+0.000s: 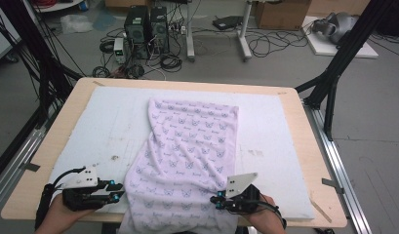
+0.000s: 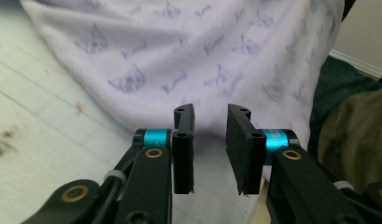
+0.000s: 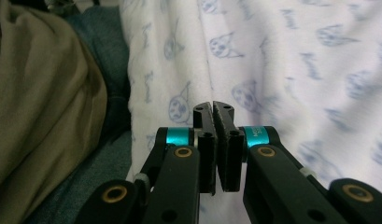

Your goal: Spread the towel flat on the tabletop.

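A pale lilac cloth [image 1: 187, 146] printed with small cat faces lies lengthwise on the white foam mat [image 1: 104, 122], and its near end hangs over the table's front edge. My left gripper [image 1: 120, 191] sits just left of the cloth's near left edge. In the left gripper view it [image 2: 211, 116] is open, with the cloth [image 2: 179, 56] right ahead of the jaws. My right gripper [image 1: 215, 201] is at the cloth's near right edge. In the right gripper view it [image 3: 212, 109] is shut with the cloth [image 3: 296, 70] behind its tips; I see no fabric pinched between them.
The mat rests on a wooden table [image 1: 294, 102]. Black frame struts [image 1: 333, 73] stand at both sides. On the floor beyond are computer towers [image 1: 146, 29] and loose cables. The person's olive garment [image 3: 44, 107] and blue trousers [image 3: 104, 60] lie close to the front edge.
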{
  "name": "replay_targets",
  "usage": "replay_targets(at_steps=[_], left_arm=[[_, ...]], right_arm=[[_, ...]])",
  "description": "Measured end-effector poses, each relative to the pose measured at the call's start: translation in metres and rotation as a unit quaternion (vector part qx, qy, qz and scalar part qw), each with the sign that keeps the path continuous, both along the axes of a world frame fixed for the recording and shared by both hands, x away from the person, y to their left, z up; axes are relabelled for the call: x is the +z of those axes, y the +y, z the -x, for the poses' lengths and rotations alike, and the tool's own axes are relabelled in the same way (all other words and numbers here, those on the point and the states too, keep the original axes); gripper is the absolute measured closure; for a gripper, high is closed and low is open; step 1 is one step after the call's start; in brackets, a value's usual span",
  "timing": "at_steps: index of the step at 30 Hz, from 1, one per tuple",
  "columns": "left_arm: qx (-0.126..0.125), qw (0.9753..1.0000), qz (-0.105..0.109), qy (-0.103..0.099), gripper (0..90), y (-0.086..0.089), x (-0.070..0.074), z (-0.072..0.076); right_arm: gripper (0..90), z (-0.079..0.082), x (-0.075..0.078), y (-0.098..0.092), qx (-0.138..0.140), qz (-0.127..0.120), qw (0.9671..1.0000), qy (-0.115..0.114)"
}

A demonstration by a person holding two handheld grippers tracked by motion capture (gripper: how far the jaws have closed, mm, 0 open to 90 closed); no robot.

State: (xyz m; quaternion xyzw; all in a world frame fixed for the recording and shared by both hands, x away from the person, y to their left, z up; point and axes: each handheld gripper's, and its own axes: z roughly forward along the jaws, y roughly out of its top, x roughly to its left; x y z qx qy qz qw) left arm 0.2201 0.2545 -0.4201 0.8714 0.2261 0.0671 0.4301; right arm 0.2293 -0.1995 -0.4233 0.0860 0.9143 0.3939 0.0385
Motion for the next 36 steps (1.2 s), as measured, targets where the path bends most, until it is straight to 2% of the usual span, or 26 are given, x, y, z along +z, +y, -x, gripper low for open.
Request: replay_targets(at_steps=[4, 8, 11, 14, 15, 16, 17, 18, 22, 28, 31, 33, 36], left_arm=[[-0.028, 0.9993, -0.018, 0.015, 72.6, -0.009, -0.012, 0.003], [-0.047, 0.9986, -0.019, 0.017, 72.3, -0.02, -0.018, 0.005], [-0.055, 0.9983, -0.013, 0.017, 70.4, -0.028, -0.019, 0.002], [-0.059, 0.998, -0.017, 0.015, 69.3, -0.037, -0.022, -0.003], [-0.06, 0.998, -0.02, 0.008, 70.4, -0.039, -0.023, -0.003], [-0.056, 0.9981, -0.026, -0.004, 76.2, -0.04, -0.023, -0.003], [-0.055, 0.9981, -0.029, -0.002, 83.2, -0.039, -0.022, -0.004], [-0.053, 0.9981, -0.031, 0.002, 86.0, -0.038, -0.022, -0.004], [-0.038, 0.9982, -0.046, -0.006, 88.2, -0.031, -0.018, 0.004], [-0.013, 0.9994, -0.033, -0.005, 88.3, 0.0, -0.009, 0.024], [-0.01, 0.9996, -0.024, -0.007, 88.2, 0.009, -0.003, 0.034], [-0.007, 0.9998, -0.016, -0.011, 87.8, 0.01, -0.001, 0.035], [-0.001, 0.9997, 0.004, -0.023, 72.4, 0.007, 0.002, 0.025]], right_arm=[[88.4, 0.003, 0.002, -0.008, -0.01, 0.005, 0.9999, -0.005], [88.4, 0.003, -0.003, -0.012, -0.017, 0.029, 0.9994, -0.003], [88.4, 0.002, -0.007, -0.015, -0.021, 0.025, 0.9995, 0.003], [88.3, 0.001, -0.007, -0.012, -0.017, 0.026, 0.9995, 0.003], [88.2, 0.001, -0.008, -0.011, -0.018, 0.026, 0.9995, 0.003], [88.2, 0.001, -0.008, -0.01, -0.016, 0.025, 0.9996, 0.004], [88.1, 0.001, -0.009, -0.01, -0.016, 0.026, 0.9995, 0.005], [88.1, 0.0, -0.01, -0.009, -0.014, 0.026, 0.9995, 0.006], [88.1, 0.0, -0.009, -0.007, -0.011, 0.024, 0.9996, 0.007], [88.1, 0.008, -0.008, -0.003, 0.001, 0.019, 0.9998, 0.01], [87.9, 0.015, -0.006, 0.002, 0.025, 0.016, 0.9994, 0.018], [83.9, 0.019, -0.002, 0.004, 0.04, 0.01, 0.999, 0.019], [74.2, 0.016, 0.007, -0.003, 0.018, -0.013, 0.9997, 0.012]])
